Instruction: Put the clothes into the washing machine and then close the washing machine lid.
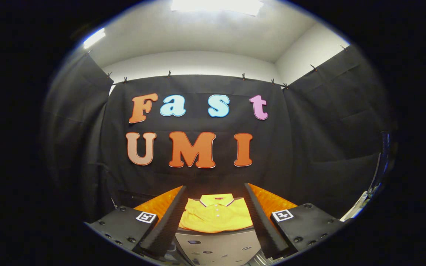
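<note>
A folded yellow polo shirt (215, 218) with a collar and buttons lies flat just beyond the fingers, seen in the gap between them. It rests on the far part of a grey-white appliance top (216, 247), the washing machine, whose near panel with small markings shows below the shirt. My gripper (215, 190) is open, its two fingers spread wide to either side of the shirt and not touching it. Nothing is held between them.
Black cloth walls (309, 147) close in the booth straight ahead and on both sides. A curved dark-and-white edge (377, 177) of some object runs along the right. Ceiling lights (216, 5) glow above.
</note>
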The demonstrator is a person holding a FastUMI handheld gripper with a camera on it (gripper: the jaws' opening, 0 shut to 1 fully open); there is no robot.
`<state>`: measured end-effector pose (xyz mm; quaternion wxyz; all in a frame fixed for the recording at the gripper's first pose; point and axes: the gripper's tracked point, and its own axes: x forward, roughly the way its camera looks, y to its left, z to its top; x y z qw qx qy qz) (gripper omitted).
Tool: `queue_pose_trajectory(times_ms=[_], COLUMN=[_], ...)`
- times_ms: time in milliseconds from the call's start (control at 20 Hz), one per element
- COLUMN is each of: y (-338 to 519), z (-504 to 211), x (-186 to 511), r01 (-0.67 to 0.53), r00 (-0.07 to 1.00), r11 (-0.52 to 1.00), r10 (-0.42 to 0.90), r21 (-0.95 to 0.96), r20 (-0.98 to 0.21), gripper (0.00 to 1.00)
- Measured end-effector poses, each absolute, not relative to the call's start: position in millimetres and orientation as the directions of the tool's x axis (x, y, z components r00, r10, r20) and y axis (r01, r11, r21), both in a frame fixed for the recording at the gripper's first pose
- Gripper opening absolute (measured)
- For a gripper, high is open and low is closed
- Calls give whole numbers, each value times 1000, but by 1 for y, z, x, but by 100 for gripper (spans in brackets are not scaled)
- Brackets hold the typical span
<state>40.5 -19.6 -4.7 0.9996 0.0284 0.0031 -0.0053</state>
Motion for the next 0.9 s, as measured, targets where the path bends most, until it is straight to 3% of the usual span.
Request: queue_pose_trajectory(times_ms=[550,700,900], y=[-32,-20,2], z=[-23,-44,-129], x=[171,221,270], r01=[42,7,-74], r00=[994,983,912], r11=[999,1000,997], r10=[-39,-4,69], r21=[31,14,3], r20=[-105,-184,-405], gripper=[98,98,98])
